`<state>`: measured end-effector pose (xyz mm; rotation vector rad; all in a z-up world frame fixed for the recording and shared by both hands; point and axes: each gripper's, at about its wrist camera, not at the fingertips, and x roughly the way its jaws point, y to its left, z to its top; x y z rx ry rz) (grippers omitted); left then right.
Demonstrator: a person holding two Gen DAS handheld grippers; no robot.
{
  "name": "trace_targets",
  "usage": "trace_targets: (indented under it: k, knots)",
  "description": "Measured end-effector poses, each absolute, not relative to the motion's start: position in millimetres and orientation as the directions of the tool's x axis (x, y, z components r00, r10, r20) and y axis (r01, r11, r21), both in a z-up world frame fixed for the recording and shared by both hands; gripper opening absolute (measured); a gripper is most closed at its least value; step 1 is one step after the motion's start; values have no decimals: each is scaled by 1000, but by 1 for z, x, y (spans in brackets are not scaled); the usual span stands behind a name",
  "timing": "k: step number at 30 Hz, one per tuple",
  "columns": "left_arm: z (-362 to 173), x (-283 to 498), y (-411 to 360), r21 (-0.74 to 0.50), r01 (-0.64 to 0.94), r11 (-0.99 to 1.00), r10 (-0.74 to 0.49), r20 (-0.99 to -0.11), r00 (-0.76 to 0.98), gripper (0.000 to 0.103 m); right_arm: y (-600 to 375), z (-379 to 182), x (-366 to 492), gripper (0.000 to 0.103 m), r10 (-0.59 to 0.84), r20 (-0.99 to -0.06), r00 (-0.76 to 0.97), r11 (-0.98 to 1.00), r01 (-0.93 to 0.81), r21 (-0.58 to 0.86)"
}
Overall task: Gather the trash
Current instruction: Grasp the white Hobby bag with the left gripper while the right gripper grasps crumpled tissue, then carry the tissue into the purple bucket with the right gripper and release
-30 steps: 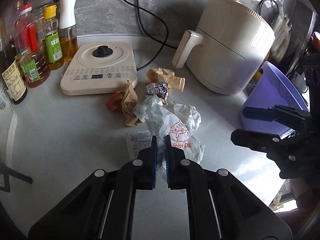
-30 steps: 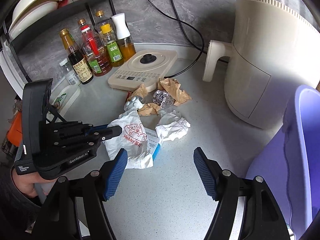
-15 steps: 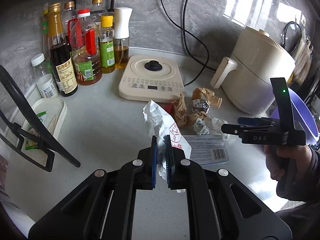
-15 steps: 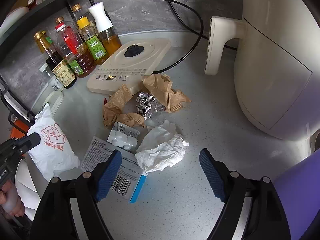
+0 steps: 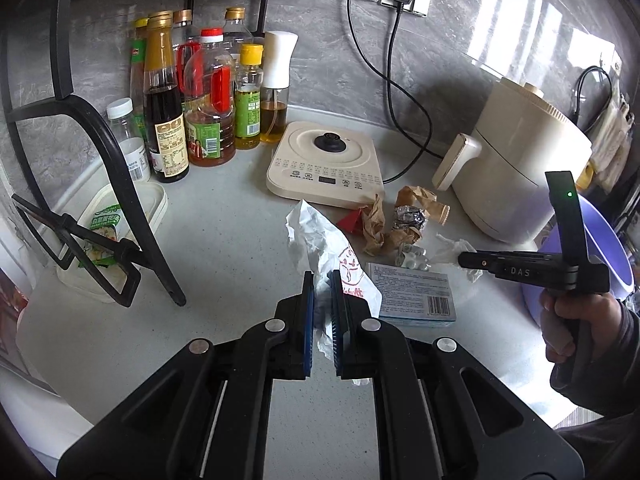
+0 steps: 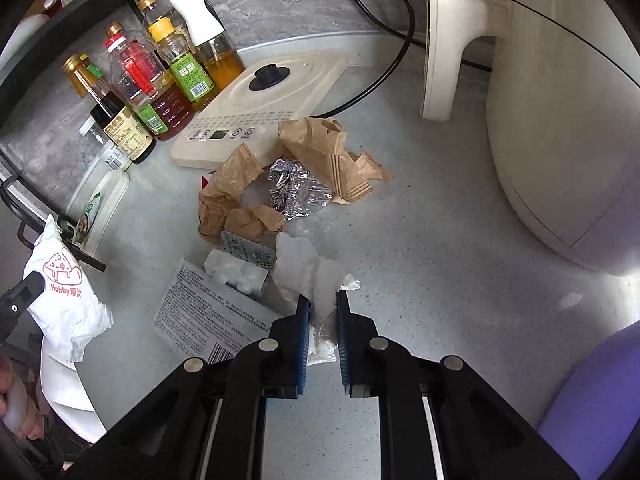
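Two grippers: both were closed on trash above the counter (image 5: 224, 240).
Left gripper (image 5: 322, 312): its blue pads were nearly together, pinching a white snack bag (image 5: 324, 248) with red print; the bag hung clear of the counter, seen at the left edge of the right wrist view (image 6: 64, 300).
Right gripper (image 6: 322, 320): its fingers were narrowed onto a crumpled white tissue (image 6: 308, 272), which sat between the pads; whether it was off the counter could not be told.
Box: a flat white-and-blue carton (image 5: 412, 292) with a barcode lay on the counter just left of the tissue.
Blister pack (image 6: 236, 272): it rested on the box's far edge, touching the tissue.
Brown paper (image 6: 228, 200): crumpled pieces lay near the counter's middle, in front of the cooker.
Foil: a silver wad (image 6: 296, 188) sat between the brown pieces.
Cooker: a cream induction plate (image 5: 328, 160) stood toward the back edge.
Air fryer (image 5: 520, 160): at the right back of the counter.
Bottles (image 5: 200, 112): grouped in the back left corner.
Bin: a purple tub (image 6: 592, 400) stood at the right edge.
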<state>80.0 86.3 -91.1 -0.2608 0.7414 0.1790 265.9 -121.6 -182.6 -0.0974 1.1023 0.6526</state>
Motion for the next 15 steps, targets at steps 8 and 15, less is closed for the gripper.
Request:
trace_targets:
  k: [8, 15]
  knots:
    - [-59, 70, 74, -168, -225, 960, 75, -620, 781, 8, -130, -123, 234, 12, 553, -758, 345, 752, -598, 277]
    - [-39, 77, 55, -173, -151, 973, 24, -578, 816, 8, -149, -67, 205, 12, 619, -667, 414, 723, -633, 278]
